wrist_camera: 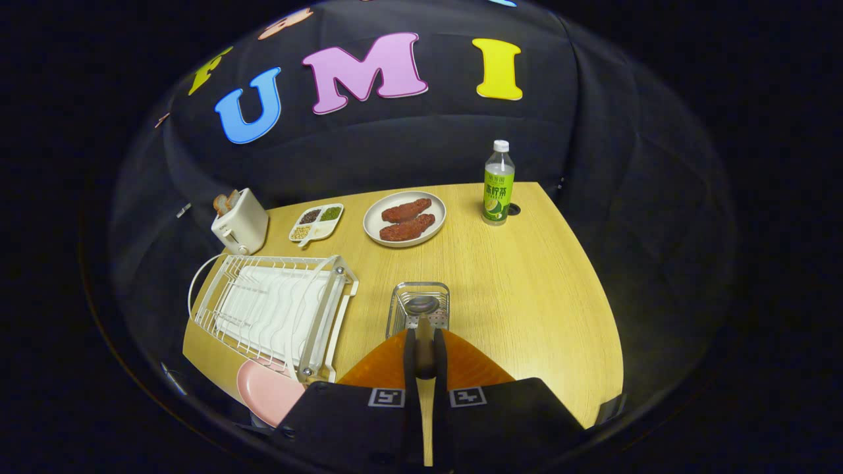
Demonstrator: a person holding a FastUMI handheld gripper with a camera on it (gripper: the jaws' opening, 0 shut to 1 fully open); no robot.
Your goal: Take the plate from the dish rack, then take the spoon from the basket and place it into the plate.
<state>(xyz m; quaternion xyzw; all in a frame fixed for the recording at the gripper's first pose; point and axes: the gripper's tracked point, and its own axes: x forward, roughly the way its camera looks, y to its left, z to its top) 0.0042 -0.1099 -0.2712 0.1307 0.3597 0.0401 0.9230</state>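
The gripper (425, 359) pinches the spoon (423, 329) by its handle, bowl over the far wire basket (417, 306). Beneath sits what looks like the orange plate (474, 368), near, ready to receive it.

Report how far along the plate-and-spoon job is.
Done, it seems: the orange plate lies on the table beside the rack, under the claw. In hand: the claw is shut on the spoon by its handle, with the spoon's bowl at the basket. Left: lift the spoon clear and set it in the orange plate.
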